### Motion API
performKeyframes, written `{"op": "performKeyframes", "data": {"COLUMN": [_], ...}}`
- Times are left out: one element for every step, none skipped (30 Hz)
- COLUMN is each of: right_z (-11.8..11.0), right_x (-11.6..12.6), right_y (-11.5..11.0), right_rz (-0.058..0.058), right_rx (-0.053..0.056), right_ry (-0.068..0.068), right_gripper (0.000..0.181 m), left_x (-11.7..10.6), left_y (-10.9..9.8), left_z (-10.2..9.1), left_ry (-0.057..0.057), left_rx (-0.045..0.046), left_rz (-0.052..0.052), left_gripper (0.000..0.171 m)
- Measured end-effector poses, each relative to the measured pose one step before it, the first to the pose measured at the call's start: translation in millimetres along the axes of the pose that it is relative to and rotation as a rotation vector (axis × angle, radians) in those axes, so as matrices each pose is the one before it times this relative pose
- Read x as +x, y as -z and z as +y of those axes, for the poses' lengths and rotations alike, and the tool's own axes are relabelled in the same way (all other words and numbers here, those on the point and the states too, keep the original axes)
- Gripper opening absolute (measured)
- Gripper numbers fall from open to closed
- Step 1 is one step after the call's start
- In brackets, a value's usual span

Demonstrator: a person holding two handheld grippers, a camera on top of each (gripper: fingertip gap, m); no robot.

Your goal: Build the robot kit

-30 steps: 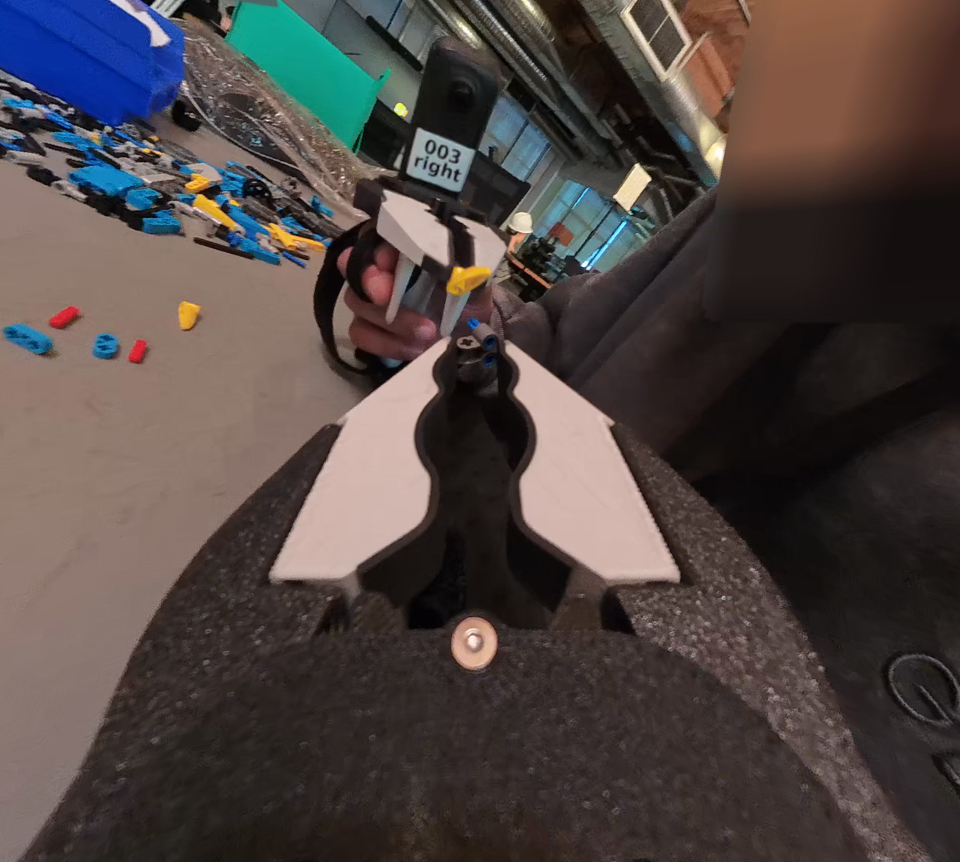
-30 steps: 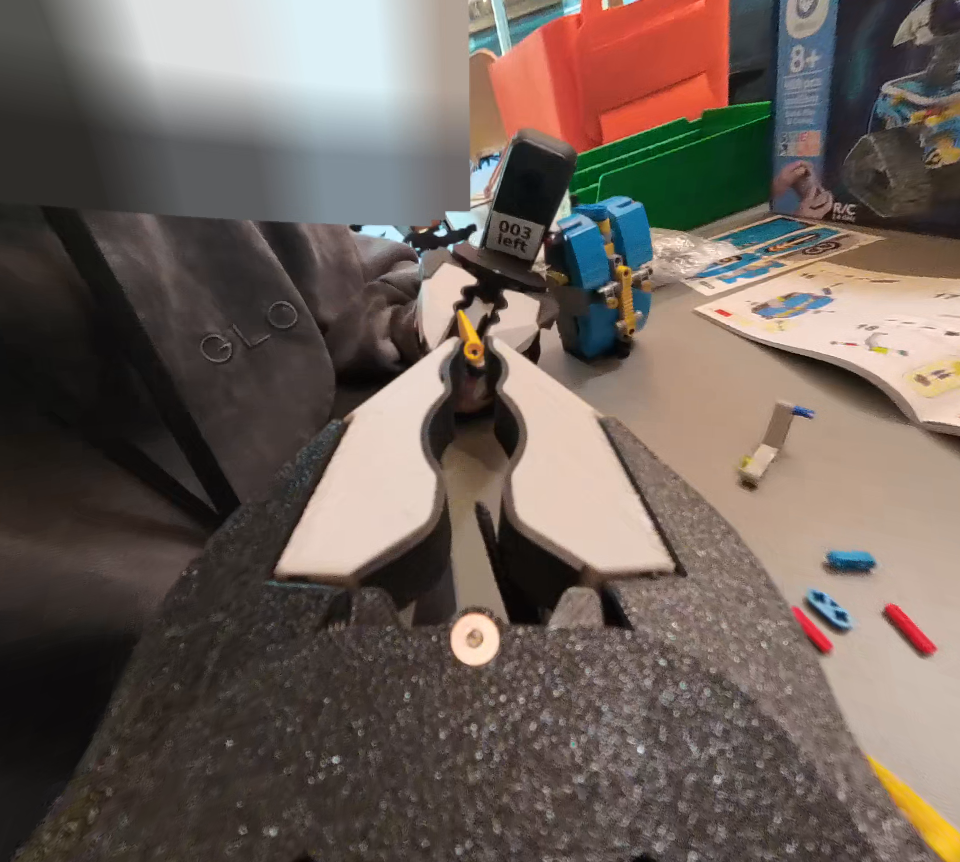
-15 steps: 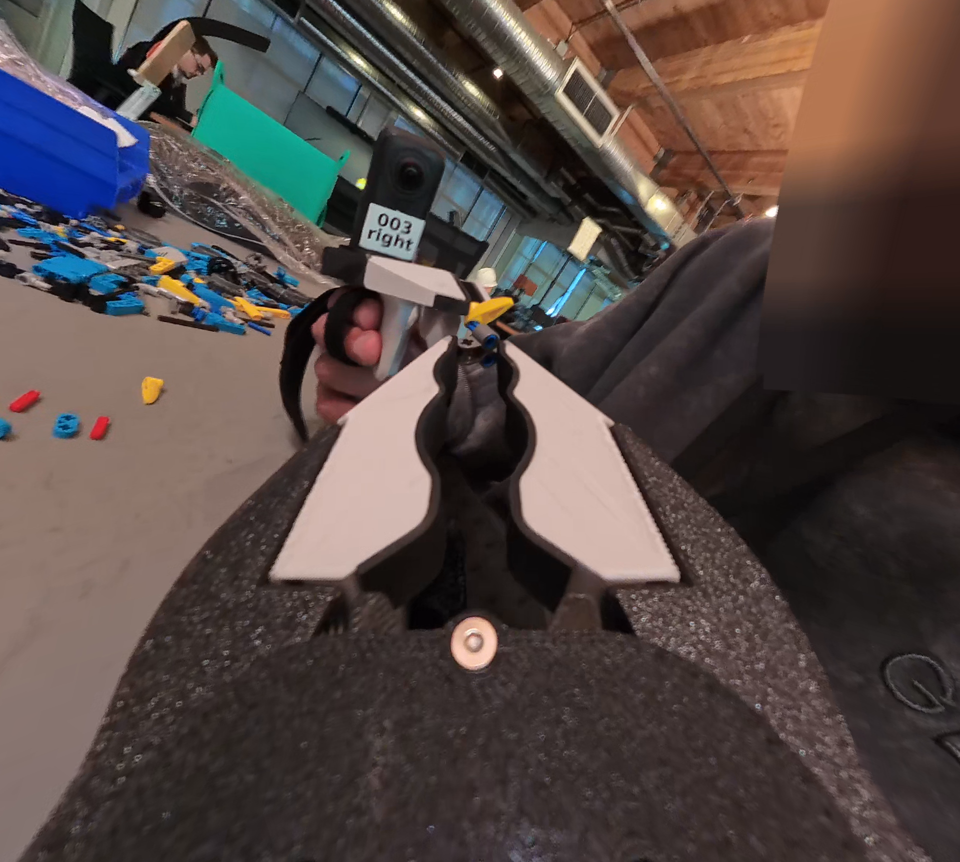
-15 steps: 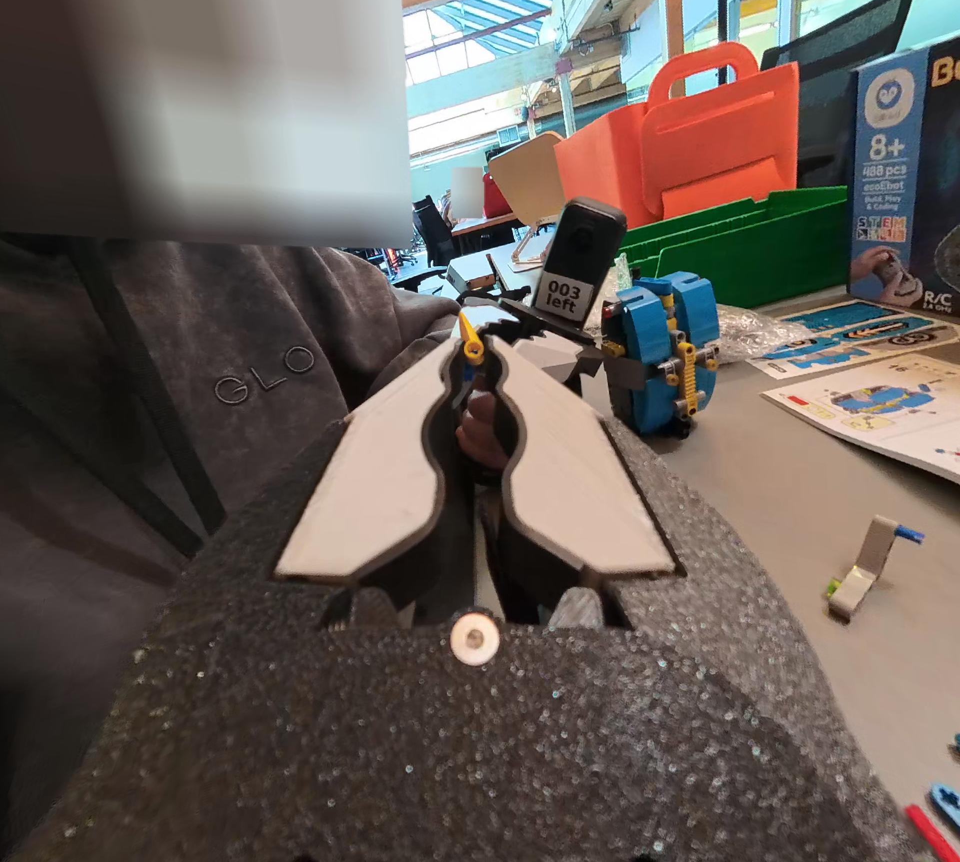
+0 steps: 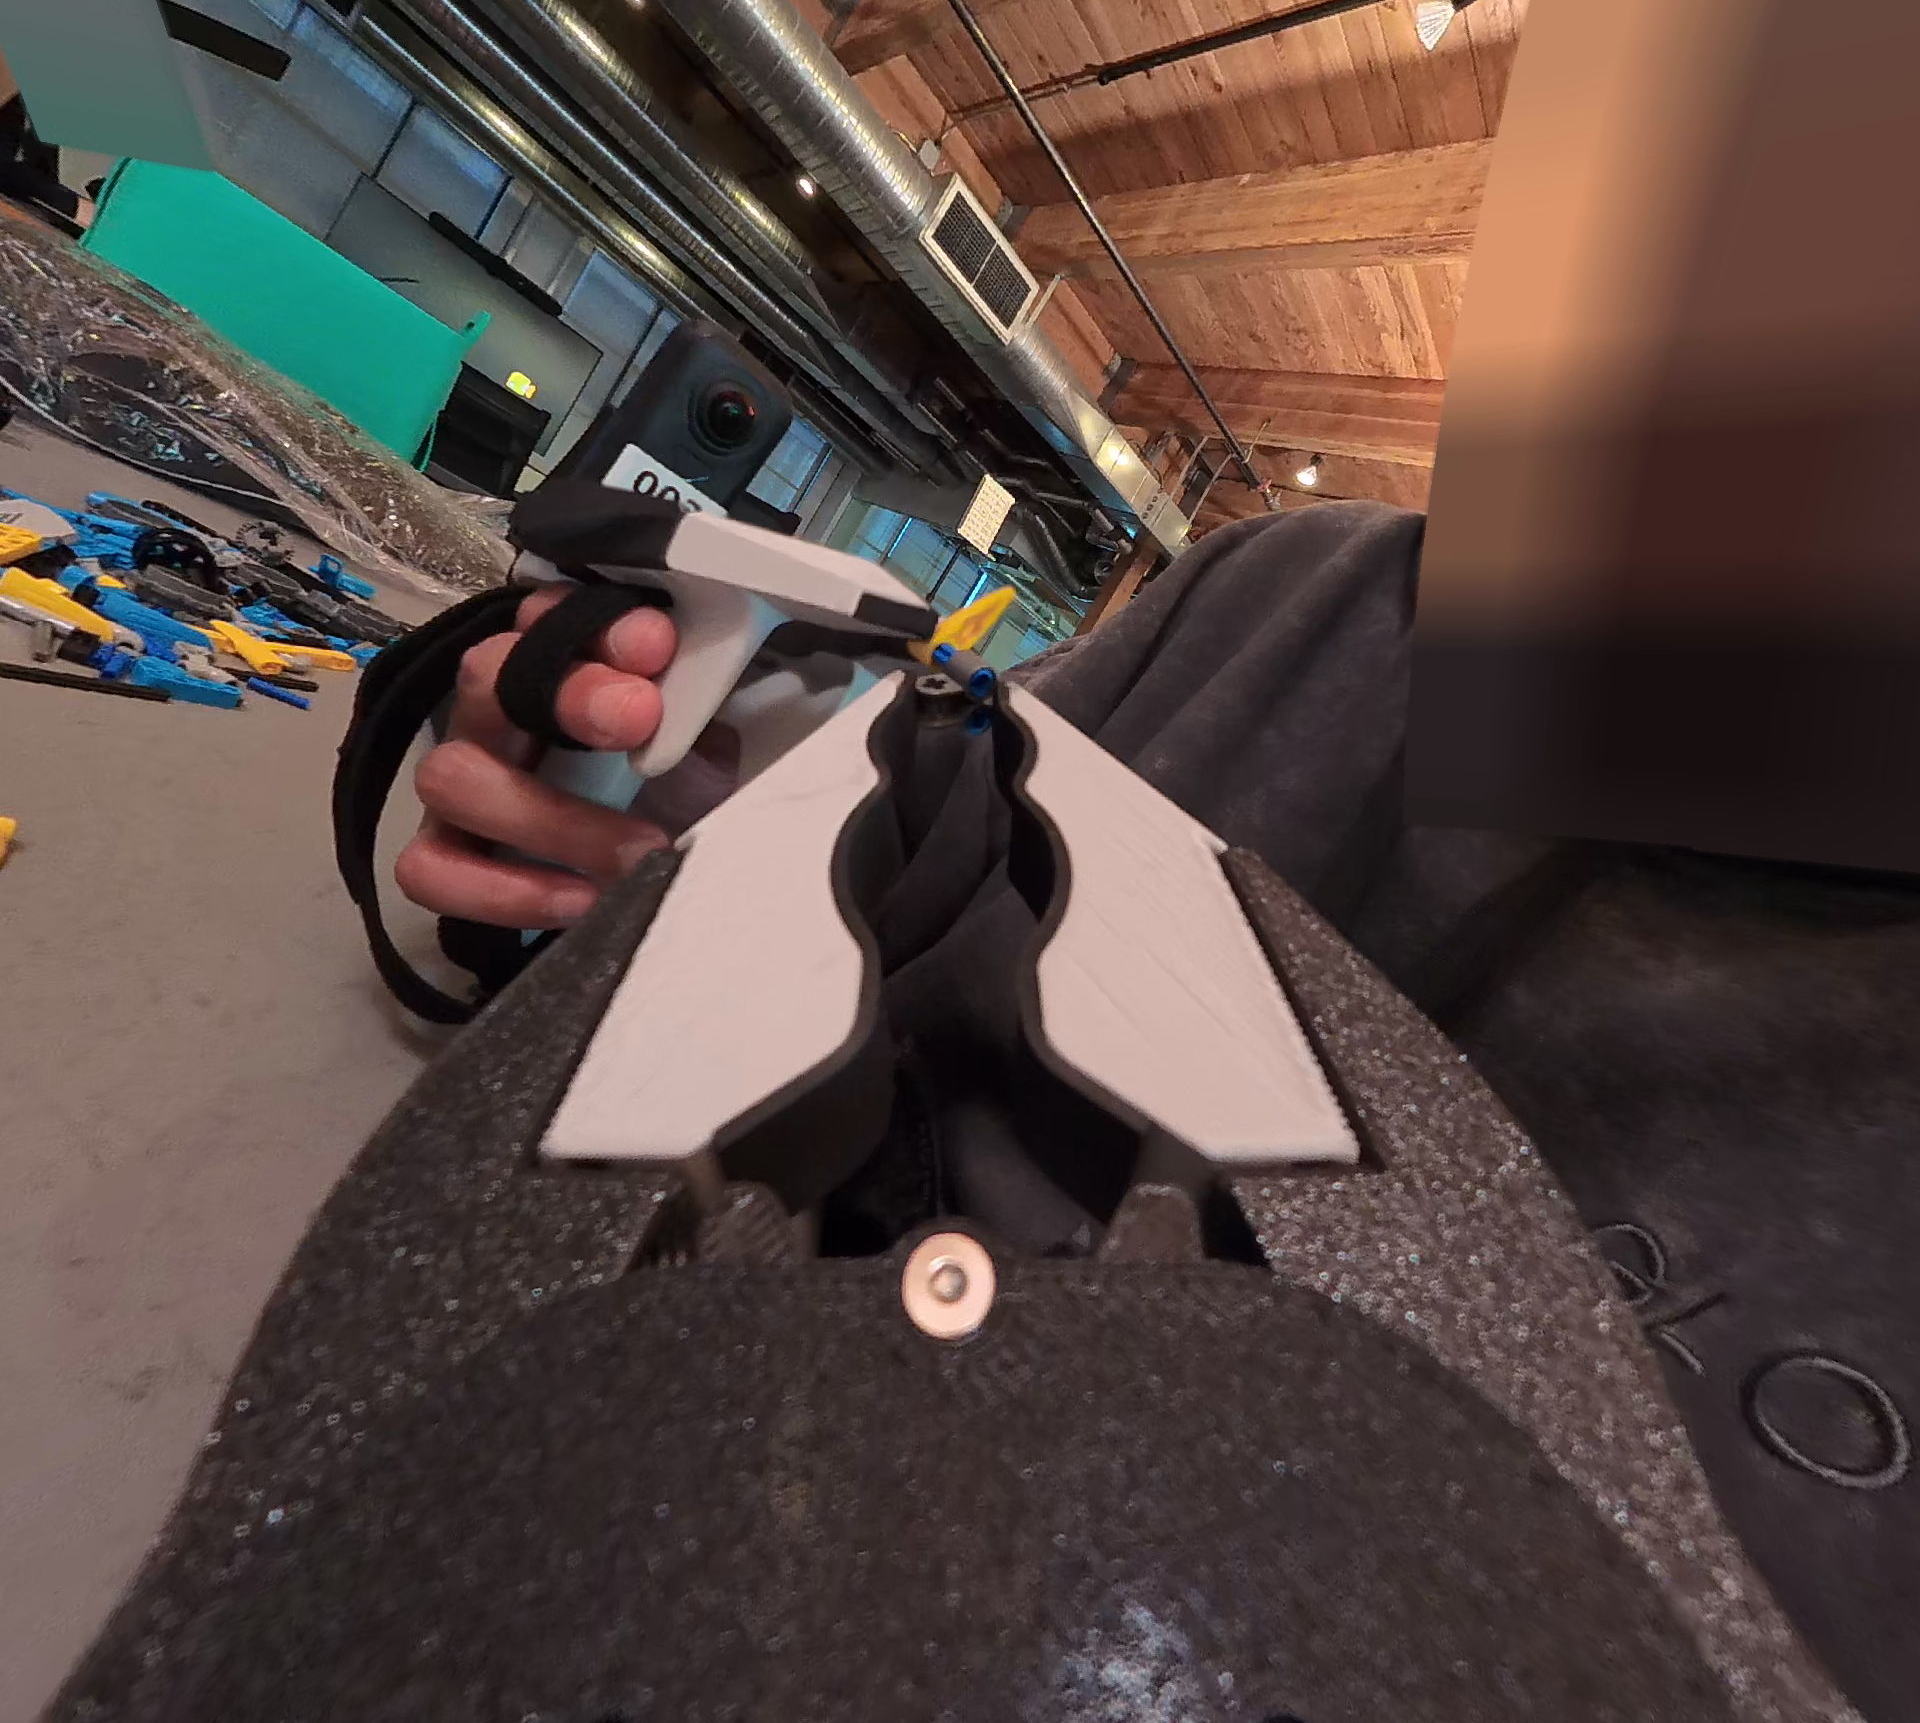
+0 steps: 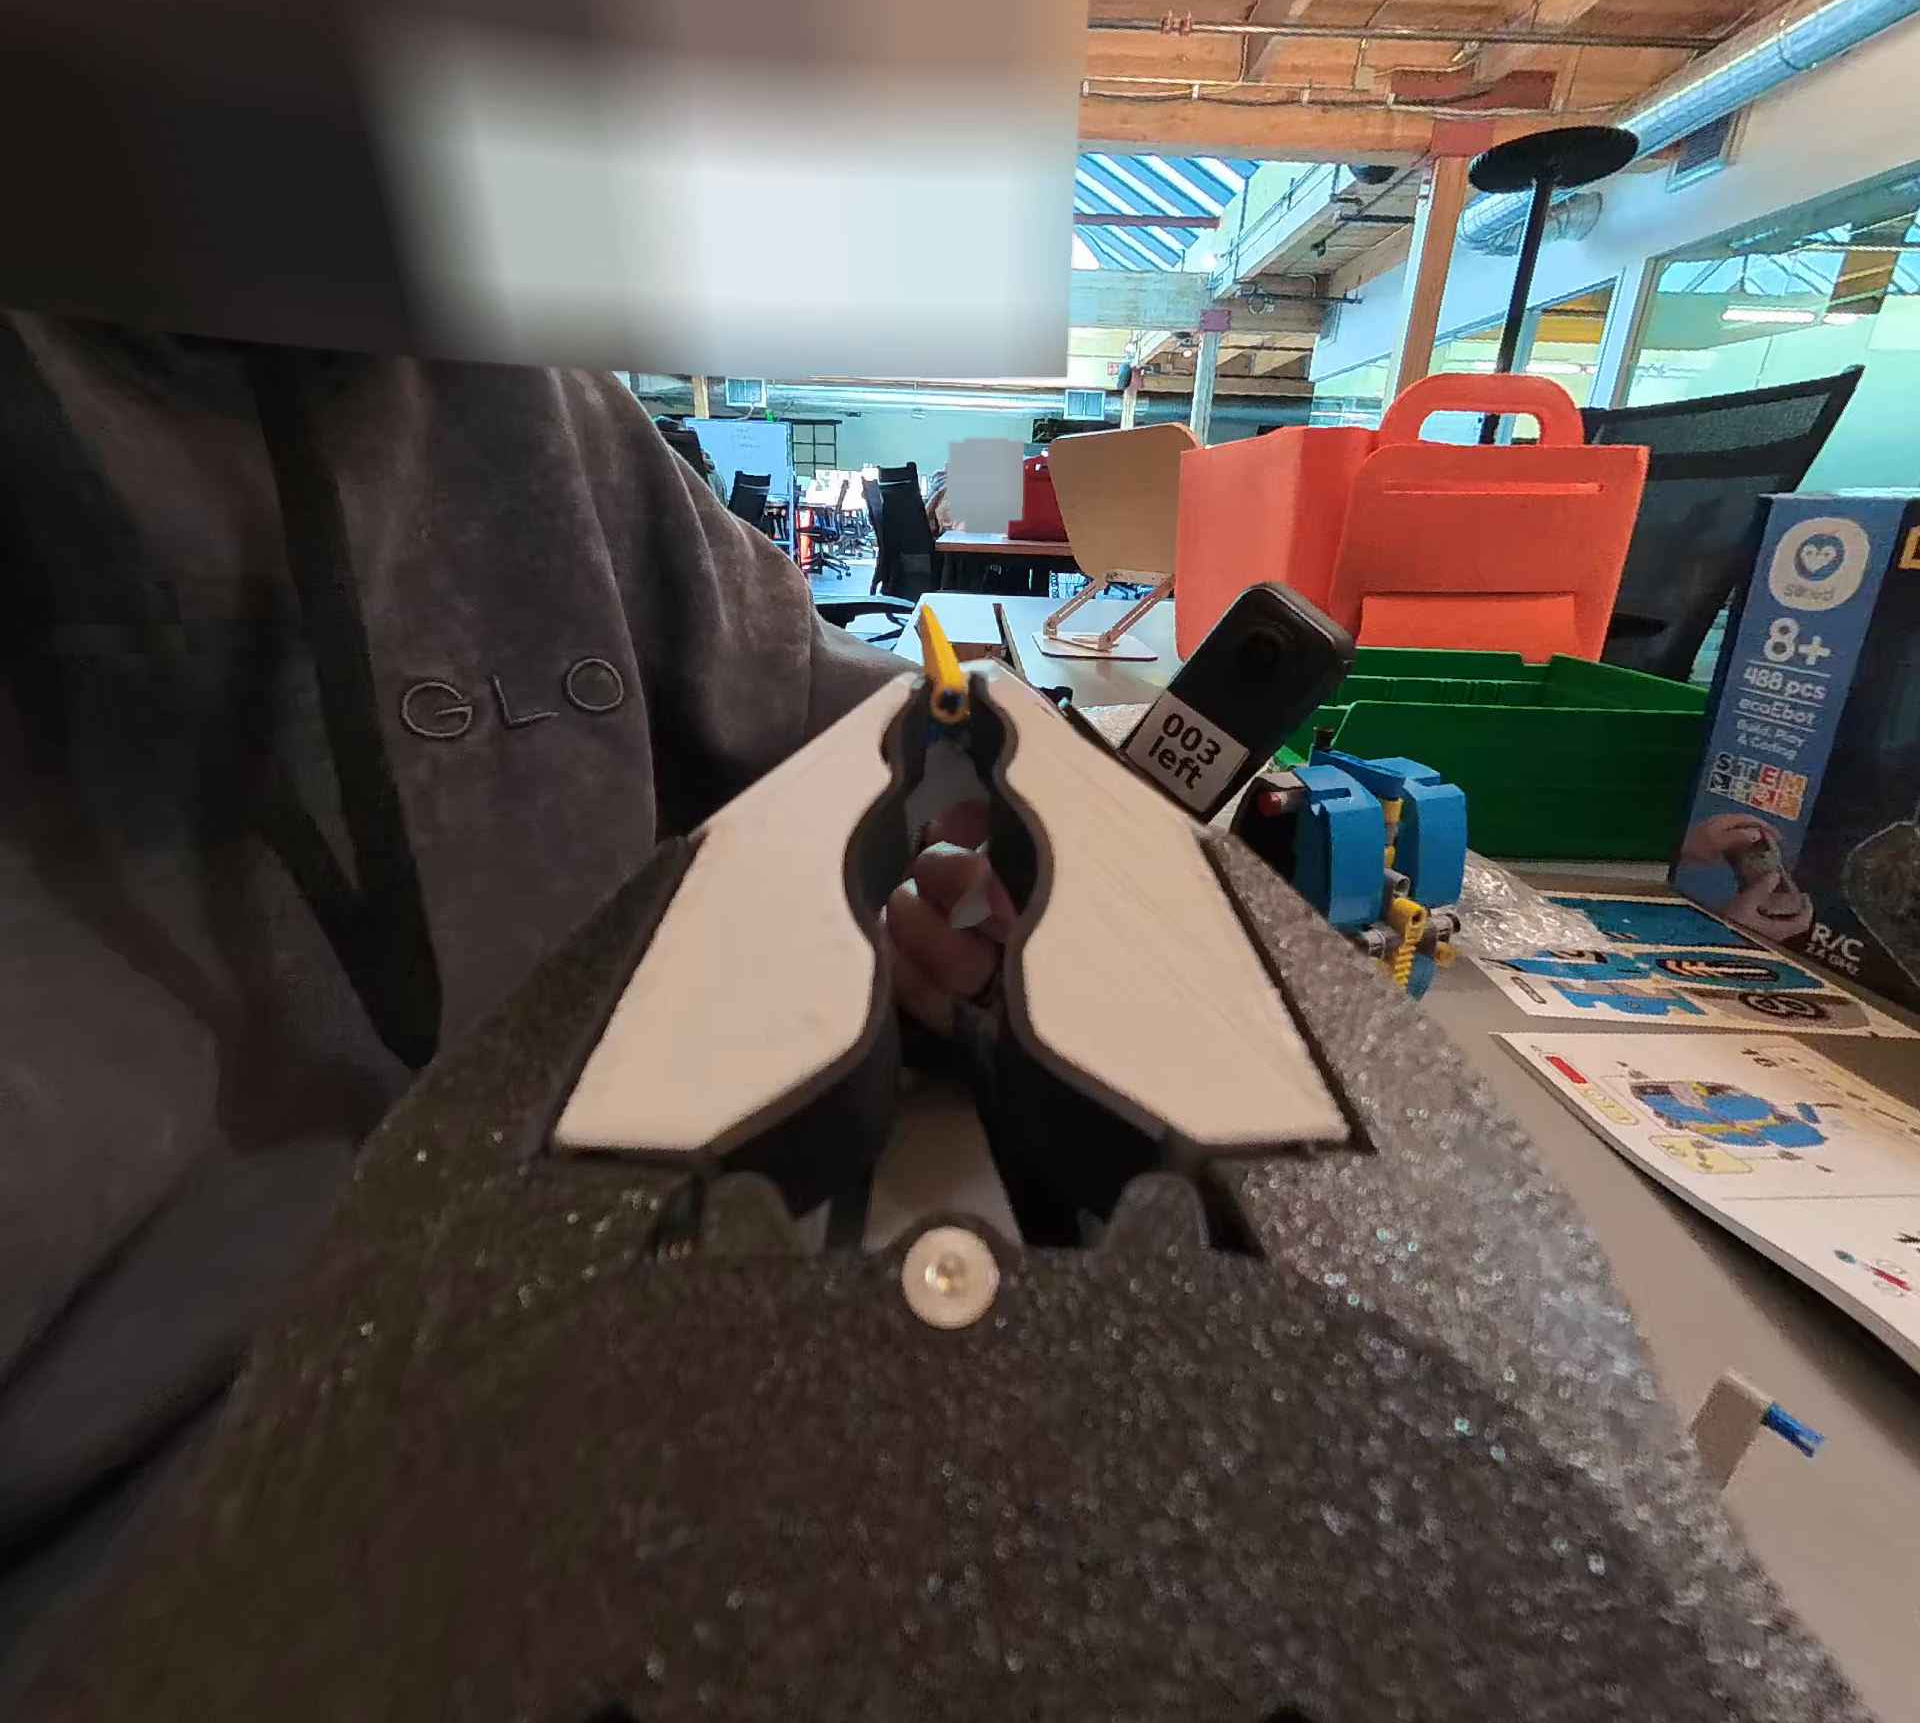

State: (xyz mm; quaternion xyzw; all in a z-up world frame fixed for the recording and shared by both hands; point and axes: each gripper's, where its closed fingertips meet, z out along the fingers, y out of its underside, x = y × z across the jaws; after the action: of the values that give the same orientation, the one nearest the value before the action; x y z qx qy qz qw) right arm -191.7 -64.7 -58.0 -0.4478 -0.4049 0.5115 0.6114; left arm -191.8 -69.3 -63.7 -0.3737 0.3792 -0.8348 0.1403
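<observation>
Fingertips of the left tool (image 5: 951, 686) are pinched on a small grey piece with blue pins (image 5: 958, 699); the right tool (image 6: 948, 699) is clamped on a yellow piece (image 6: 938, 660). Both are held tip to tip above the worktop (image 5: 156, 946) edge. Loose bricks (image 5: 156, 613) and a blue model (image 6: 1371, 842) are seen nearby.

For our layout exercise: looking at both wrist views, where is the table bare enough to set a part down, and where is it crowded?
Bare grey table lies between the heap of loose blue and yellow parts and the hand holding the right gripper. It is crowded around the blue model, the instruction sheets and the green bins.
</observation>
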Motion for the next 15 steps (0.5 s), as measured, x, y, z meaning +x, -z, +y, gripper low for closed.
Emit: {"op": "performKeyframes", "data": {"right_z": [0.83,0.02,0.03,0.43,0.68,1.03,0.98,1.08,1.35,1.14,0.59,0.35,-0.04,-0.39,-0.43], "right_x": [-0.06,-0.24,-0.35,0.55,1.24,0.5,-0.98,-0.38,-1.43,-0.82,-0.22,-1.23,-0.94,-0.53,-0.95], "right_y": [0.14,0.21,0.01,0.21,0.66,0.54,0.42,0.76,0.74,0.81,0.49,-0.06,-0.12,-0.26,-0.22], "right_rz": [0.0,0.0015,0.0005,0.0032,0.0079,0.0059,0.0002,0.0056,0.0,0.002,0.0087,0.0021,0.0014,0.0048,0.0027], "right_rx": [-0.0041,-0.0026,-0.003,-0.0037,-0.008,-0.0116,-0.0136,-0.016,-0.0183,-0.0163,-0.0124,-0.01,-0.0114,-0.0101,-0.0113], "right_ry": [-0.0017,0.0046,0.0041,-0.0015,0.0014,0.0097,0.0175,0.0216,0.0237,0.0176,0.029,0.0261,0.0169,0.0243,0.0247], "right_gripper": [0.006,0.006,0.006,0.007,0.006,0.006,0.006,0.006,0.007,0.006,0.006,0.006,0.006,0.006,0.006], "left_x": [0.04,-0.08,-0.05,-0.88,-1.35,-0.76,-0.46,-0.5,-0.34,-0.5,-0.22,0.23,0.36,0.47,0.51], "left_y": [-0.1,-0.21,0.05,0.32,0.49,0.19,-0.04,-0.25,-0.31,-0.38,-0.26,-0.28,-0.22,-0.31,-0.51], "left_z": [0.21,0.45,0.18,-0.21,-0.06,0.53,1.14,1.21,1.45,0.75,0.46,0.68,0.48,0.36,0.76], "left_ry": [-0.0023,-0.0027,-0.0016,0.0002,0.0004,-0.0013,-0.0041,-0.0051,-0.0012,0.0022,0.0042,0.005,0.0015,-0.0019,-0.0018], "left_rx": [-0.00164,-0.00294,-0.00079,0.00071,-0.00032,-0.00487,-0.00756,-0.00665,-0.00738,-0.00375,-0.00253,-0.00478,-0.00218,-0.00249,-0.00462], "left_rz": [-0.0013,-0.0013,-0.0016,-0.0046,-0.0074,-0.0051,-0.0058,-0.0067,-0.003,-0.0022,0.0016,0.0049,0.0033,0.0026,0.0023], "left_gripper": [0.013,0.014,0.013,0.013,0.013,0.013,0.013,0.013,0.013,0.013,0.013,0.013,0.012,0.013,0.013]}}
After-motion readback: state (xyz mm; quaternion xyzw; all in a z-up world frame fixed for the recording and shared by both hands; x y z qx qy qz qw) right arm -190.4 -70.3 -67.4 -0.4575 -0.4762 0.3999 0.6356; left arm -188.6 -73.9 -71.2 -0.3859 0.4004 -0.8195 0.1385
